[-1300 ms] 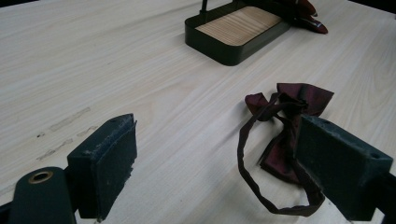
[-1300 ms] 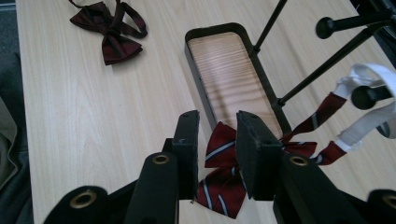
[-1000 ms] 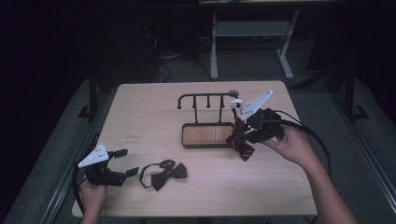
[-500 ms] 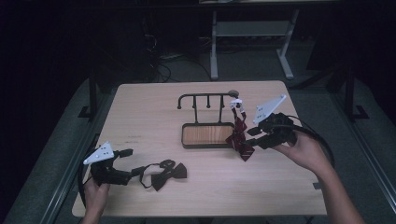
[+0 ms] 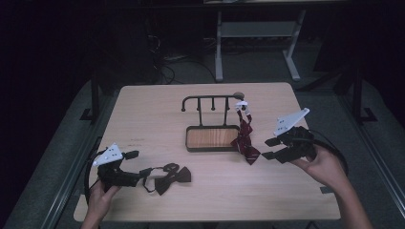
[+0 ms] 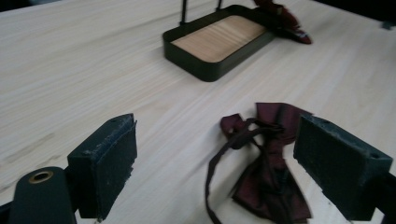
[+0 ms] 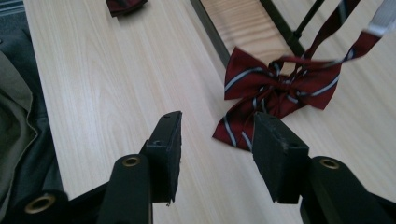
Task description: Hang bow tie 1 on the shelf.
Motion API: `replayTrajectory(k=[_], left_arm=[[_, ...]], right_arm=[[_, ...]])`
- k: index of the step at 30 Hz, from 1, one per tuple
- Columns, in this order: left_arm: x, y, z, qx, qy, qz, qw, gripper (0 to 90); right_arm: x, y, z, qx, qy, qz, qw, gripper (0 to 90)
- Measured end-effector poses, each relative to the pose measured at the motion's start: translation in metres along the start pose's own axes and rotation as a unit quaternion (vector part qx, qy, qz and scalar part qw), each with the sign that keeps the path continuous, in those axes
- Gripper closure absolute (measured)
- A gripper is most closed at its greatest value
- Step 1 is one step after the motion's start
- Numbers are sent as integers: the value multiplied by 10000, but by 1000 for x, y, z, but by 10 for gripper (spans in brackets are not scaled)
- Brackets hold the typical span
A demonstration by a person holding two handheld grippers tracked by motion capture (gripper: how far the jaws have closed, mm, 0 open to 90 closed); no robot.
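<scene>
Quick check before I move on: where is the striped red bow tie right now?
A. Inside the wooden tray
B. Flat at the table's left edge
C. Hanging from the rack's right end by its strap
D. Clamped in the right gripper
C. The striped bow tie hangs by its strap from the right end of the rack, its bow beside the tray; the right gripper is open, apart from it.

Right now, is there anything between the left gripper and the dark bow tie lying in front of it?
Nothing visible. The left gripper is open, and only bare table lies before the dark red bow tie, whose strap already reaches between the jaws.
</scene>
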State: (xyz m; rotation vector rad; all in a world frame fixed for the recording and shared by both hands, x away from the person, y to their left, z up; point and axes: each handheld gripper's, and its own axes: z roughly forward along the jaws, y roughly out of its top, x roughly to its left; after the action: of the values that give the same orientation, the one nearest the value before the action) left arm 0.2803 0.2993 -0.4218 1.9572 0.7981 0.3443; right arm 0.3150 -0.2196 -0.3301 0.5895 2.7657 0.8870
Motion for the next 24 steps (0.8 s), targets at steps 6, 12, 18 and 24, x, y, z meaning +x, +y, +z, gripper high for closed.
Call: replayTrajectory(k=[6,12,18,24], left_arm=[[1,-2,4,238,58,50,9997,153],[2,-3,4,454,50,70,9989,287],[5,-6,3,548,-10,19,9985,423],[4,-9,10,924,-118,85,9956,517]], right_arm=[[3,-16,4,-79,-12,77,9999,513],[5,-34,5,-147,-114,226,9996,498],[10,-51,6,-229,-192,386,9988,491],[13,-61,9,-264,-198,541,9980,488]])
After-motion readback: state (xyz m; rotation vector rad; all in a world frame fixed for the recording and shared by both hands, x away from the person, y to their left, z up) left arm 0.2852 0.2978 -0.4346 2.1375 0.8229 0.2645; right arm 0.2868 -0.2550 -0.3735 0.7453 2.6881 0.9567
